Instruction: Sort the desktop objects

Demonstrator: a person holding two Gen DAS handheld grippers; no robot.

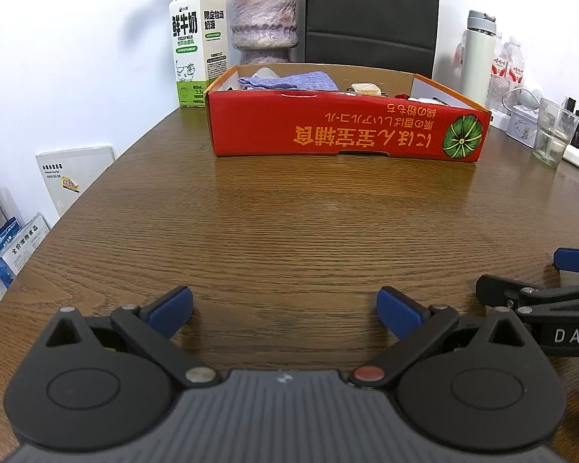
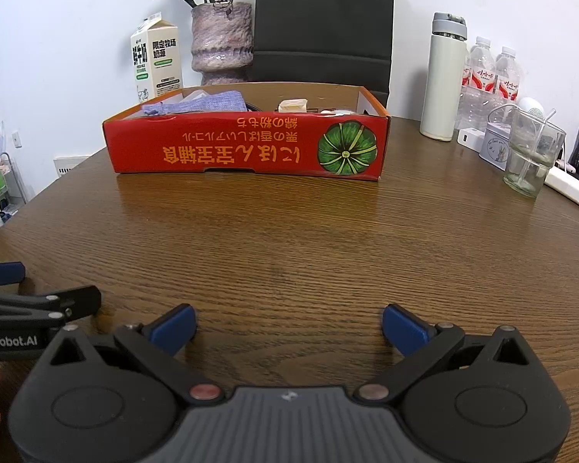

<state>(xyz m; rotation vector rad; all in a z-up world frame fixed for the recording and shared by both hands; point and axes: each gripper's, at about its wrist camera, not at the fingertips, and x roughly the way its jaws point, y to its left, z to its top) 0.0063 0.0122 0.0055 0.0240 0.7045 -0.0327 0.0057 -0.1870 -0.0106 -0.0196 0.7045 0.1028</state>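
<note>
- The left gripper (image 1: 284,308) is seen low over the wooden table (image 1: 289,231); its blue-padded fingers (image 1: 172,310) are spread wide, and nothing is held between them.
- The right gripper (image 2: 288,327) is seen likewise, its blue pads (image 2: 403,328) well apart and empty, just above the table.
- The two grippers are placed side by side, each showing at the edge of the other's view.
- A red cardboard box (image 1: 347,127) with a green pumpkin print is set open-topped toward the far side of the table, well apart from both grippers.
- Inside the box, a blue-grey cloth (image 2: 197,105) is noted at its left part and a small pale yellow item (image 2: 293,106) near its middle; further contents at the right cannot be identified.
- Behind the box, a milk carton (image 1: 197,42) and a mottled vase (image 1: 264,19) are recorded.
- To the right, a white flask (image 2: 444,77), water bottles (image 2: 492,77) and a clear glass (image 2: 532,158) are standing.
</note>
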